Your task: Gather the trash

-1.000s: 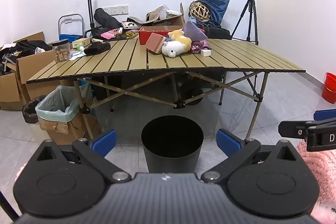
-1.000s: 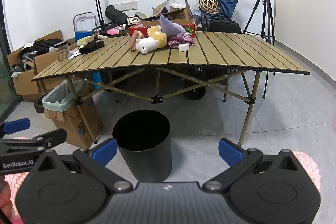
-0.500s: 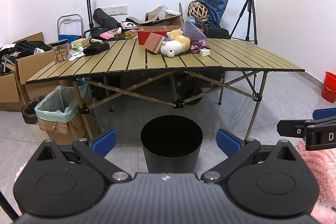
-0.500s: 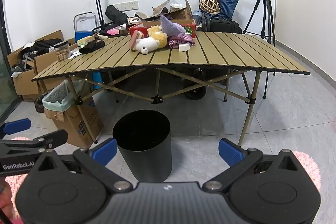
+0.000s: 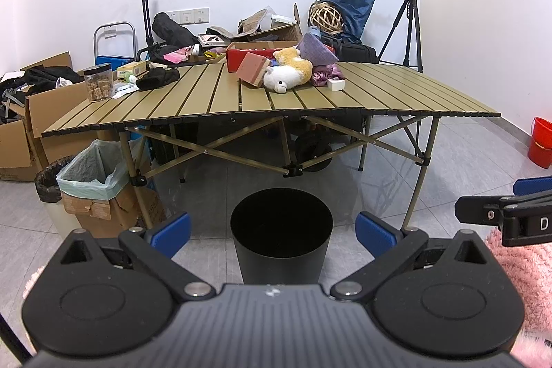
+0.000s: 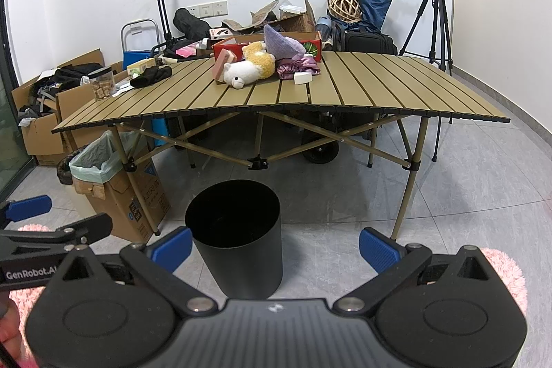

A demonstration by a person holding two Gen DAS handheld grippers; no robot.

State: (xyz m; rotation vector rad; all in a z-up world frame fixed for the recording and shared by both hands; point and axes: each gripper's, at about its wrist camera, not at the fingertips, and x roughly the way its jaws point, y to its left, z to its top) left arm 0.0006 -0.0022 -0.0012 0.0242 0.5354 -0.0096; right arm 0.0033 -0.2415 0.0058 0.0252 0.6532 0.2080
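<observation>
Because the black bin (image 5: 281, 235) stands empty on the floor before the folding table (image 5: 396, 99) to receive trash, both the left gripper (image 5: 272, 231) and right gripper (image 6: 274, 245) hang wide apart, holding nothing.

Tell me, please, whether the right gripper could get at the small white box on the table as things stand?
Probably not yet: the small white box sits far across the table, and the black bin stands between, though the open right gripper holds nothing.
</observation>
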